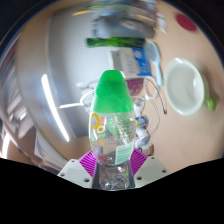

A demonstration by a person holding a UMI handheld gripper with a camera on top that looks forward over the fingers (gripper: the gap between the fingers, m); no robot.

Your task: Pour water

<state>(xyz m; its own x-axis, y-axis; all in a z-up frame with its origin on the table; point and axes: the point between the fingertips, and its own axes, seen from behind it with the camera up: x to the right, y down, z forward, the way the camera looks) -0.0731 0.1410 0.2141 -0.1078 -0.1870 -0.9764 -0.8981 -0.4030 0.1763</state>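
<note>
At the bottom centre of the frame, your gripper (113,163) is closing its two fingers on a clear plastic bottle (117,135), and the purple pads (92,160) are pressing against the bottle's sides, one at the left and one at the right. You are holding the bottle tight, with no gap showing at either pad. The bottle is running up the middle of the frame, away from the fingers, and its printed label is showing coloured marks through the clear wall. Its far end is ending in a bright green cap (111,92) just above the frame's centre.

Beyond the cap, toward the upper middle, a flat box with a green band (116,41) is lying on the pale table (55,70), and a blue and white packet (143,58) is sitting just beside it. To the right of the cap, a white bowl (184,84) is resting on the table, well apart from the bottle. Whether the bowl is holding any water, you cannot tell.
</note>
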